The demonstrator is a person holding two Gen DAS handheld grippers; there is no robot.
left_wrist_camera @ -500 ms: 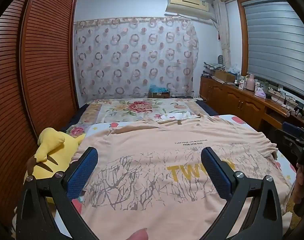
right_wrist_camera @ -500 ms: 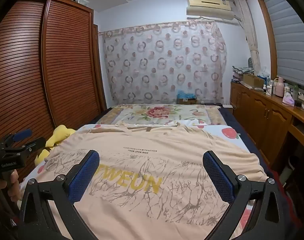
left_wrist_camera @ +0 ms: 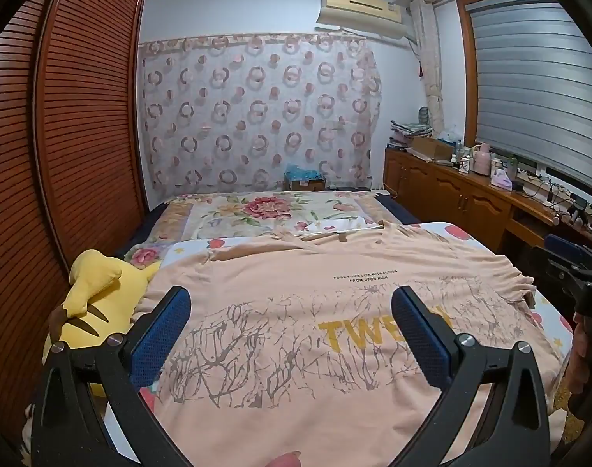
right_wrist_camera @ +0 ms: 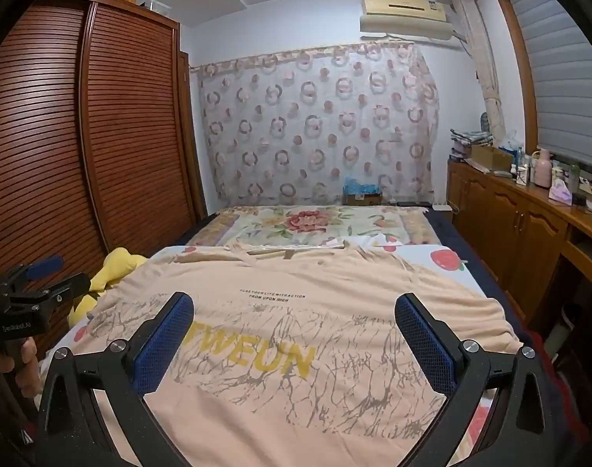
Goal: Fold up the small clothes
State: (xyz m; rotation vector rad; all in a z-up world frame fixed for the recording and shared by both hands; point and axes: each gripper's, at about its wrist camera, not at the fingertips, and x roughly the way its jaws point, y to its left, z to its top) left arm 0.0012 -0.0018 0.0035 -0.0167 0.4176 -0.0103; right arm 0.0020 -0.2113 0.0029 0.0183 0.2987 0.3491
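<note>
shirt lies spread flat, print side up, on the bed, collar toward the far end and hem toward the viewer, so its long axis runs straight away from both claws. left claw hangs over the shirt's left half, jaws spread as wide as they go, nothing between them; right claw hangs over the right half, equally wide and empty. in the left wrist view the right claw shows at the right margin, beside the shirt's right edge, so each claw looks nearest to its own side of the cloth.

left sleeve edge lies just beside a yellow plush toy, which crowds that side and may catch a fold swung from there. the right edge runs close to the bed's side, with the cabinets beyond it. ahead, a floral blanket covers the far end of the bed, leaving open room past the collar. the first fold has not begun, judging by the flat spread.
</note>
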